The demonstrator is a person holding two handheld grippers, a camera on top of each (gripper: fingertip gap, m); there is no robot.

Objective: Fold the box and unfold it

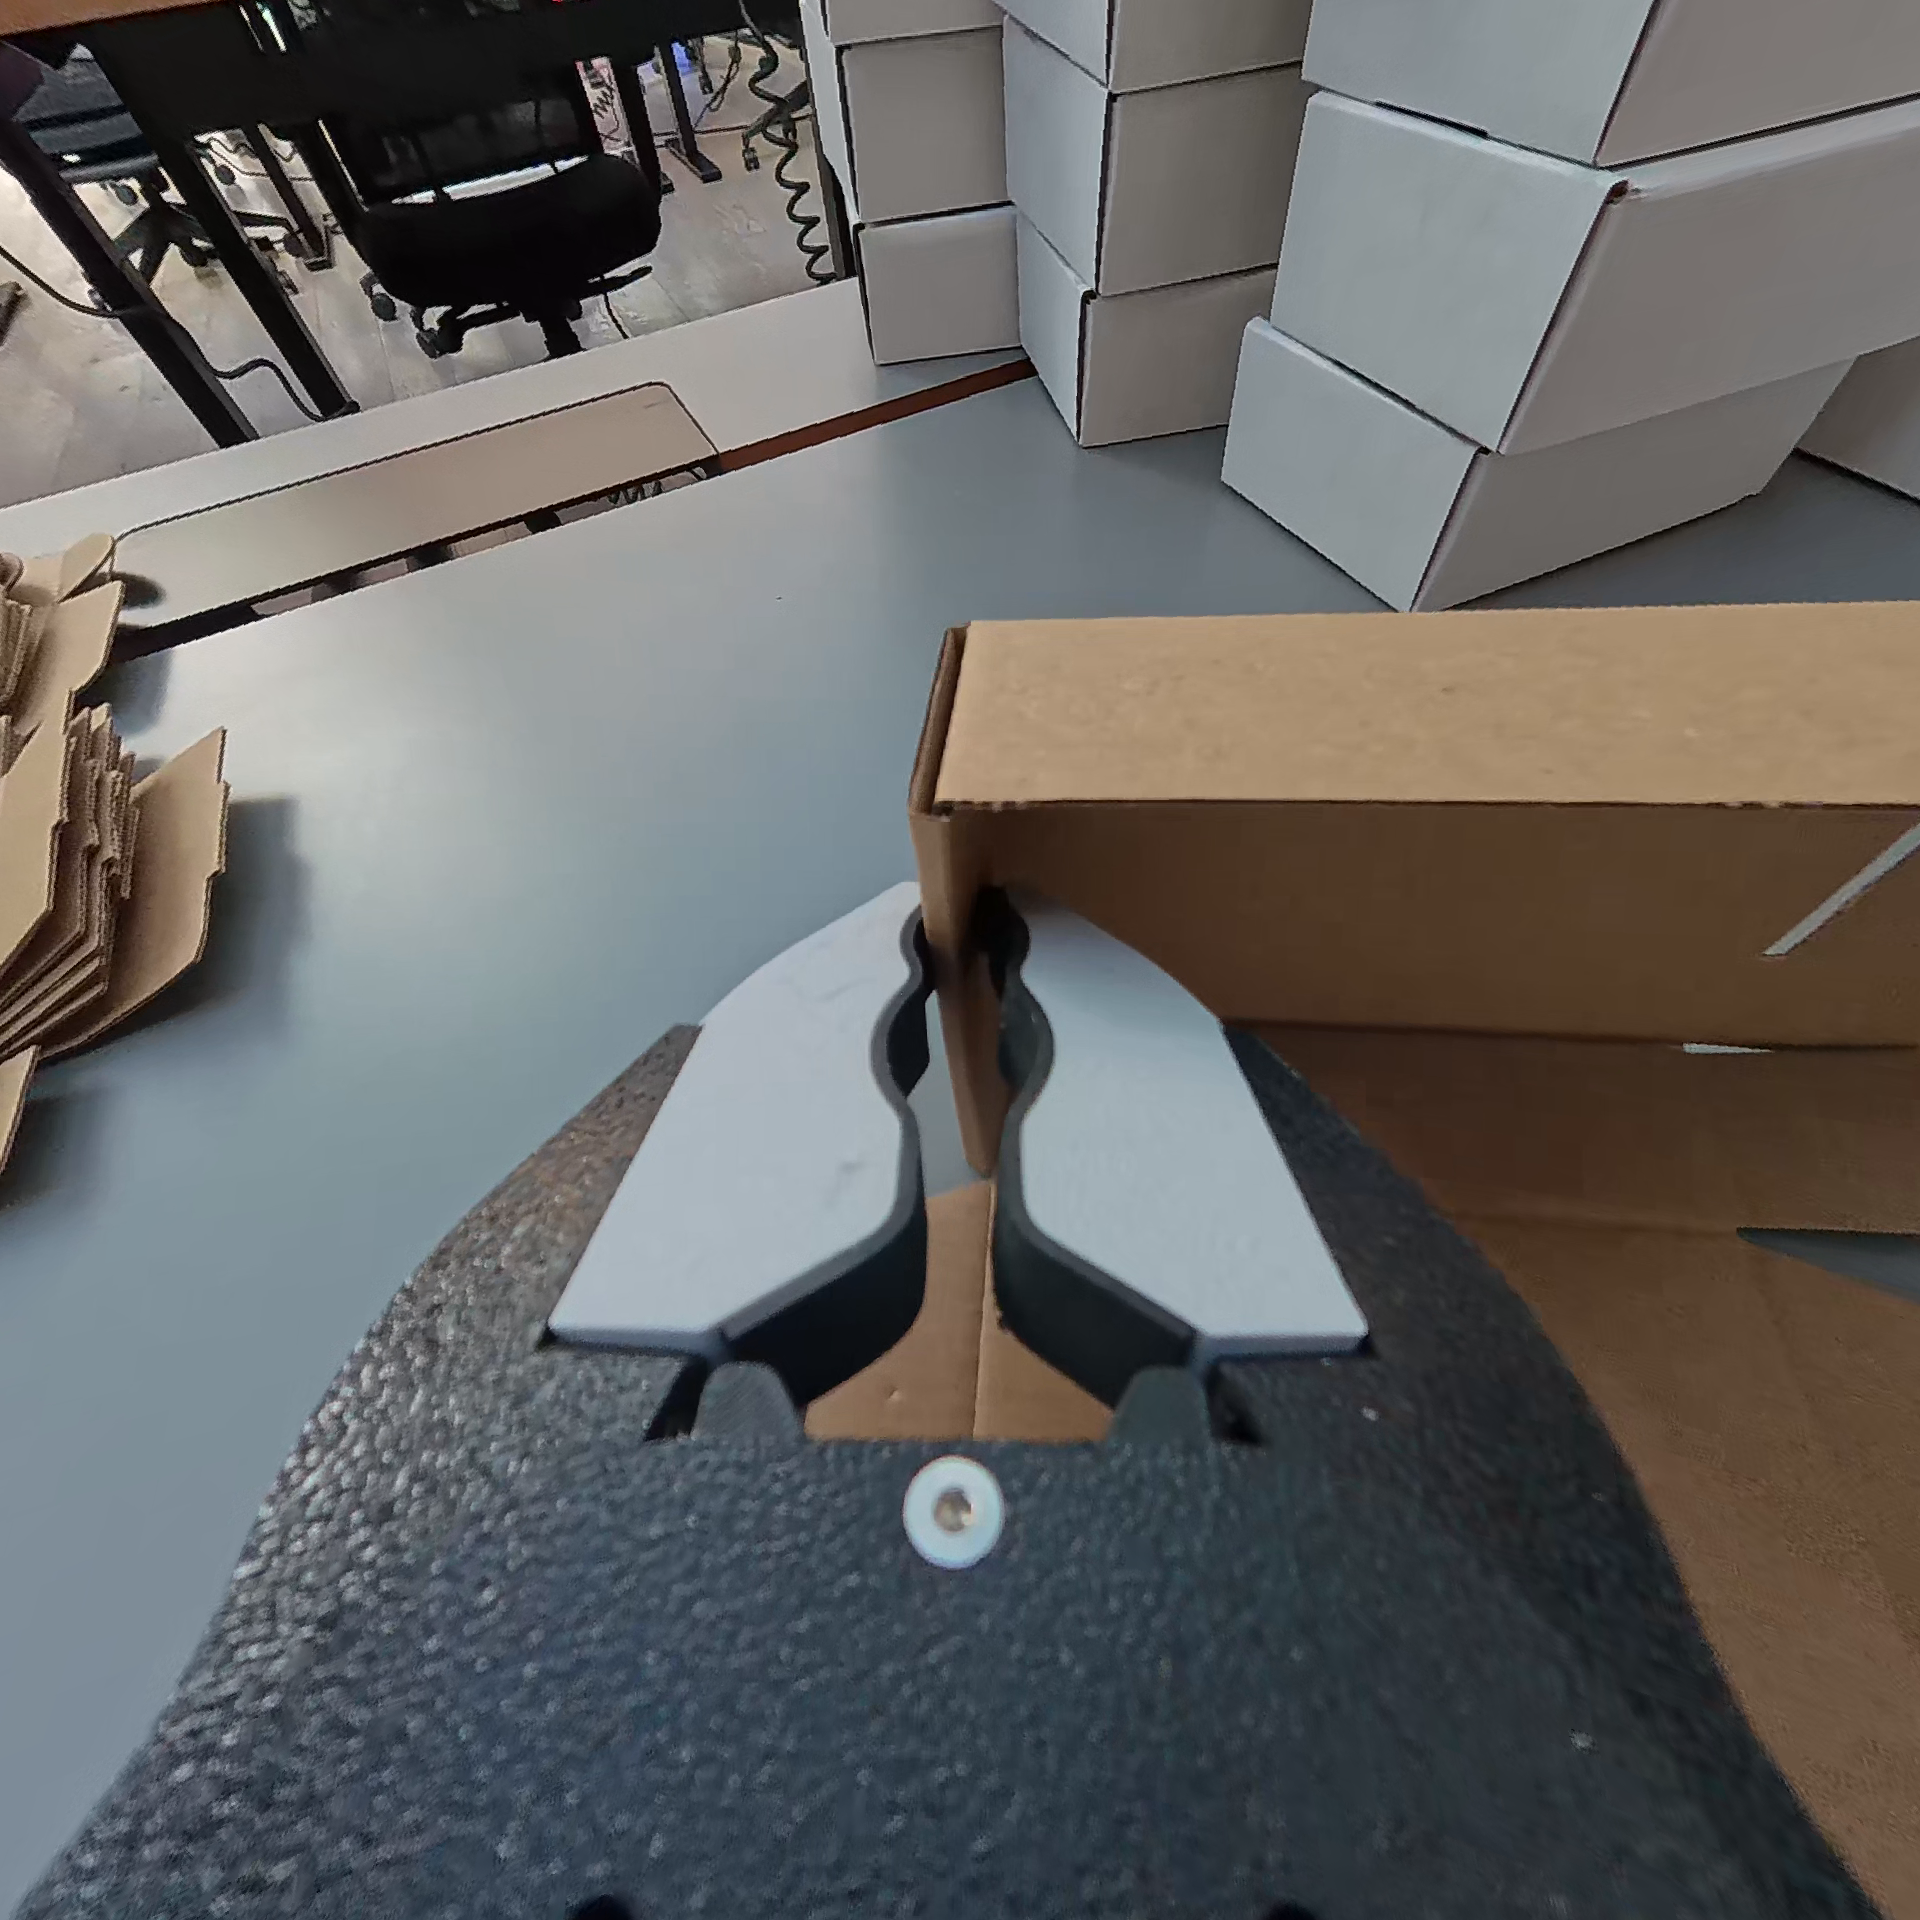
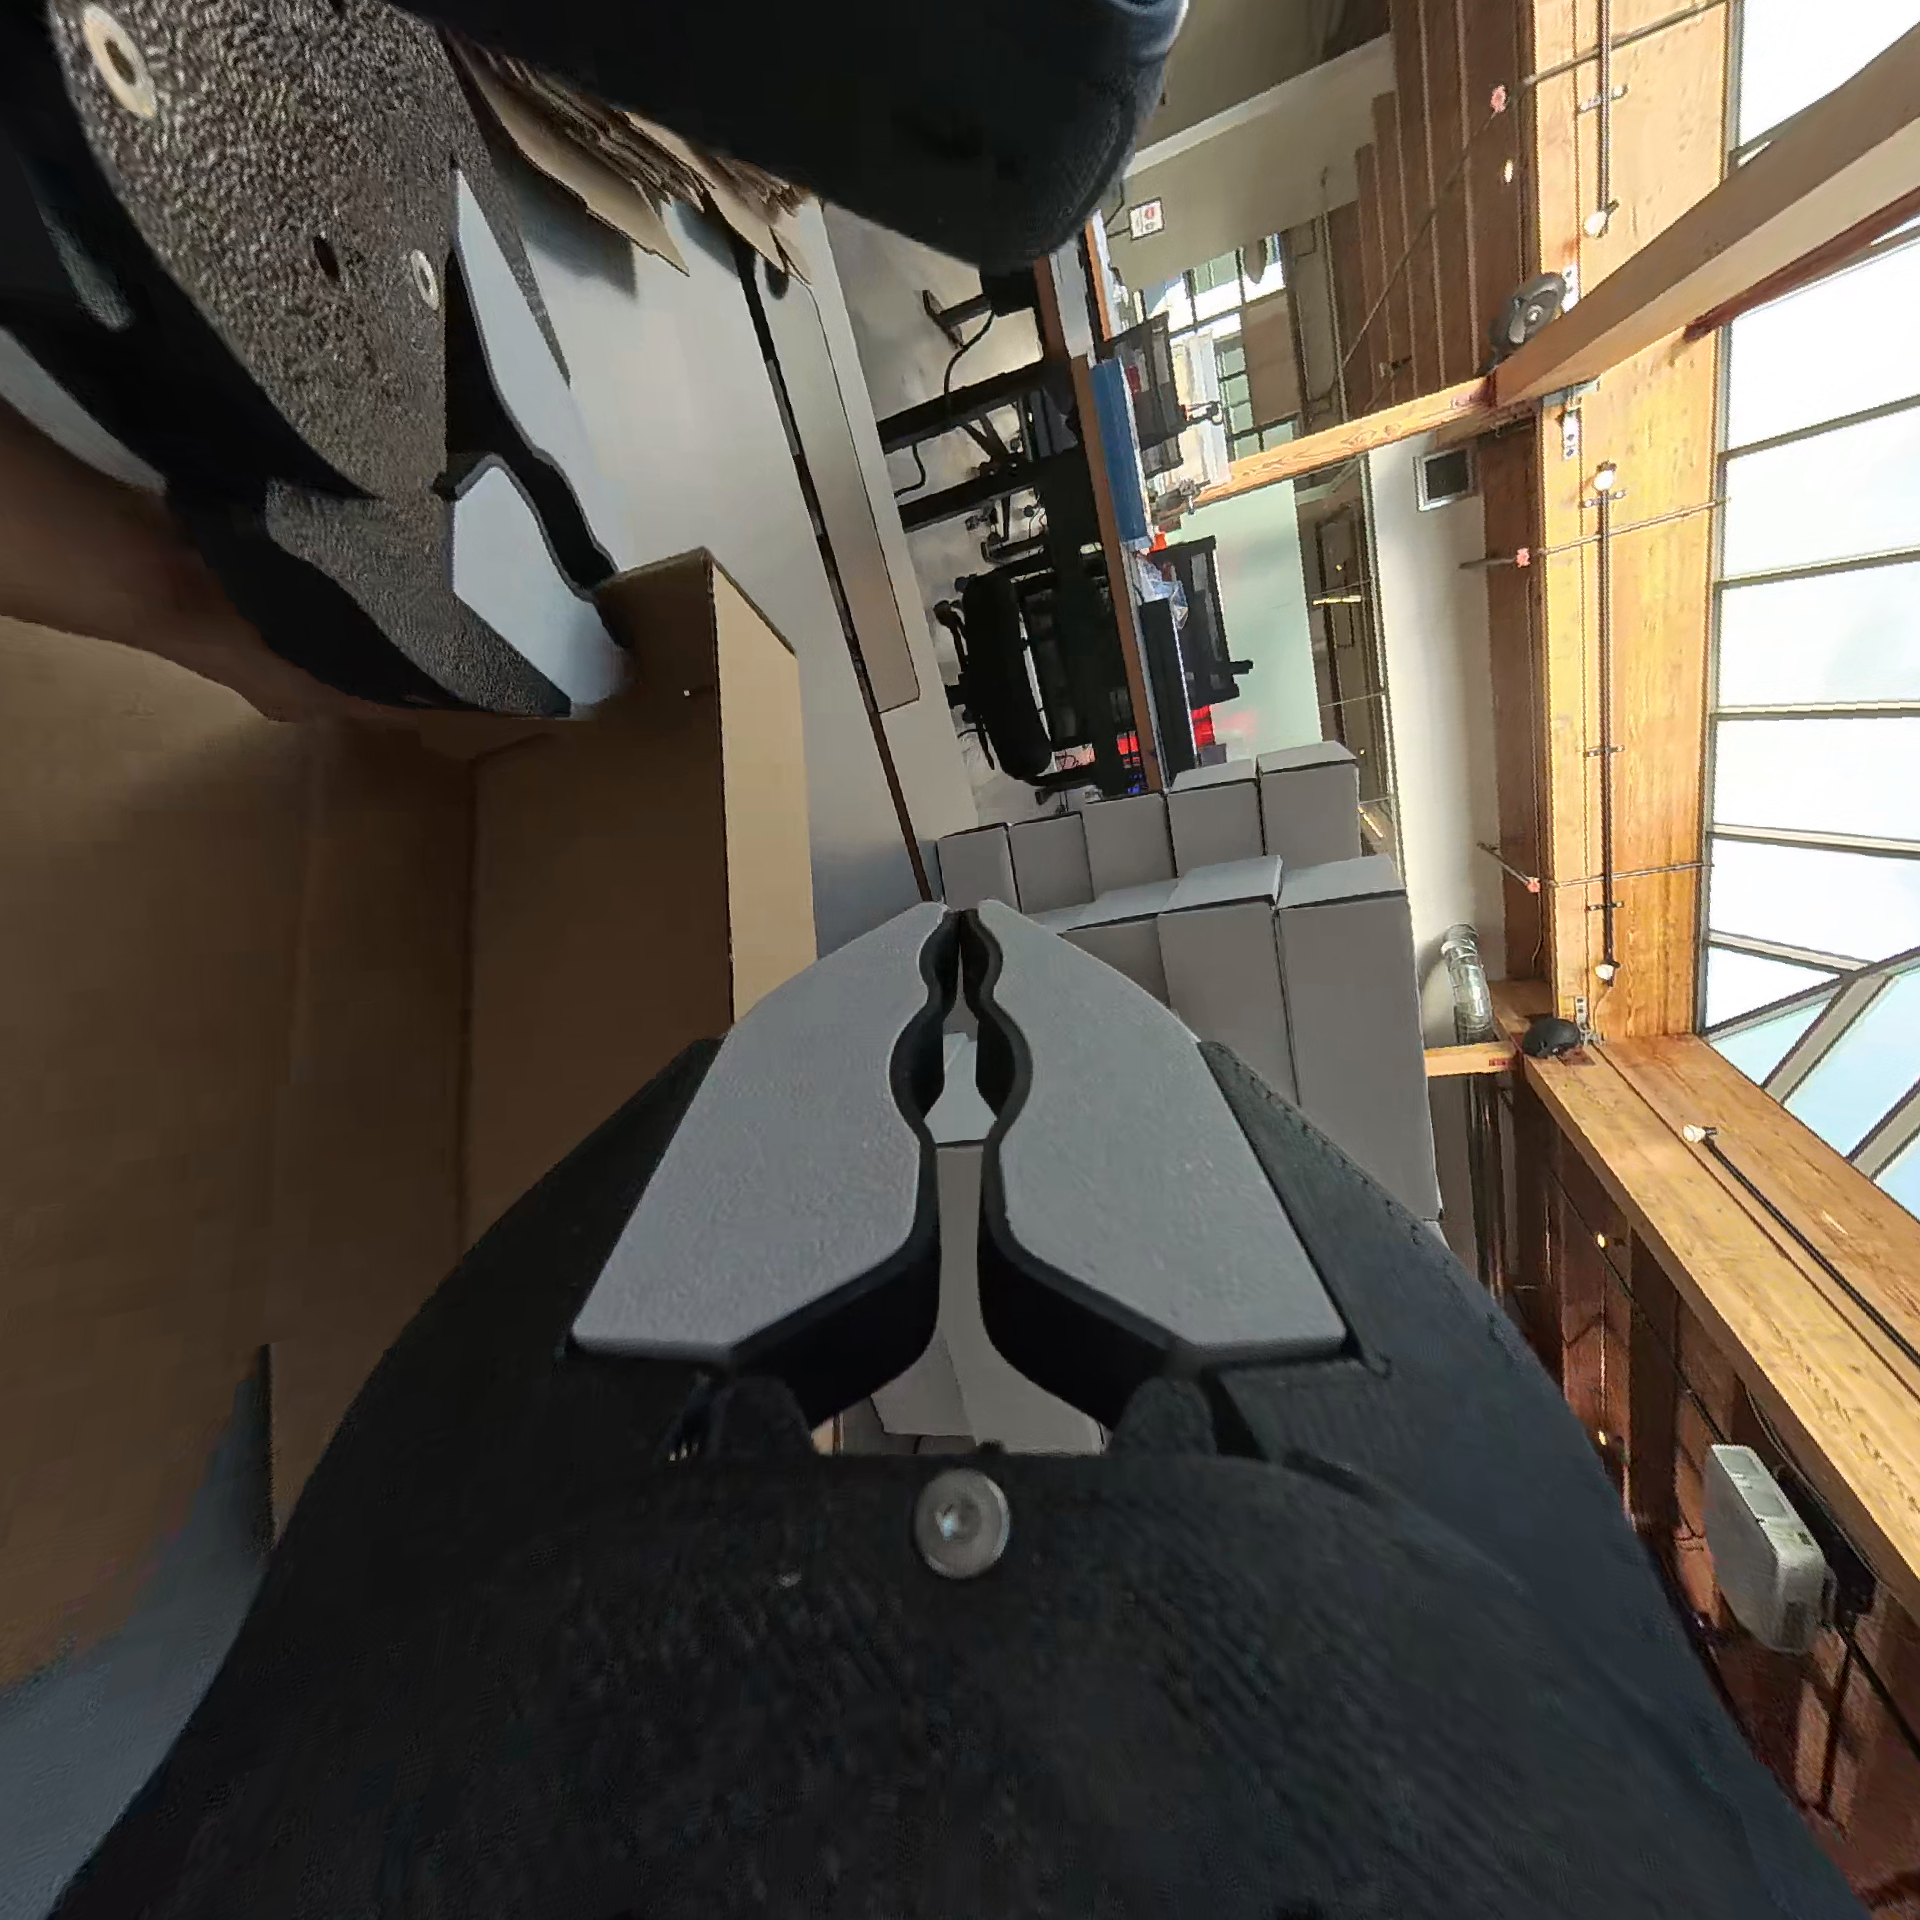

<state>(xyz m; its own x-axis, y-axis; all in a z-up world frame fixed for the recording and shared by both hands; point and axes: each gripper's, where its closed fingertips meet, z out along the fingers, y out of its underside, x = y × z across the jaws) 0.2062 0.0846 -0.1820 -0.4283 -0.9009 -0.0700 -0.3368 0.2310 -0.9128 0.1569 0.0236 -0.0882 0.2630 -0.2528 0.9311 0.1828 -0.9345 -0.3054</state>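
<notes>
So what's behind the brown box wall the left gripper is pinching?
Behind the brown box stand stacked white boxes on the grey table; their lowest parts are hidden. The left gripper pinches its corner.

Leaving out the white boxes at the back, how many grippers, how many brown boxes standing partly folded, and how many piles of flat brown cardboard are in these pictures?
Grippers: 2, the left gripper and the right gripper
Brown box, partly folded: 1
Pile of flat brown cardboard: 1
Total: 4
</notes>
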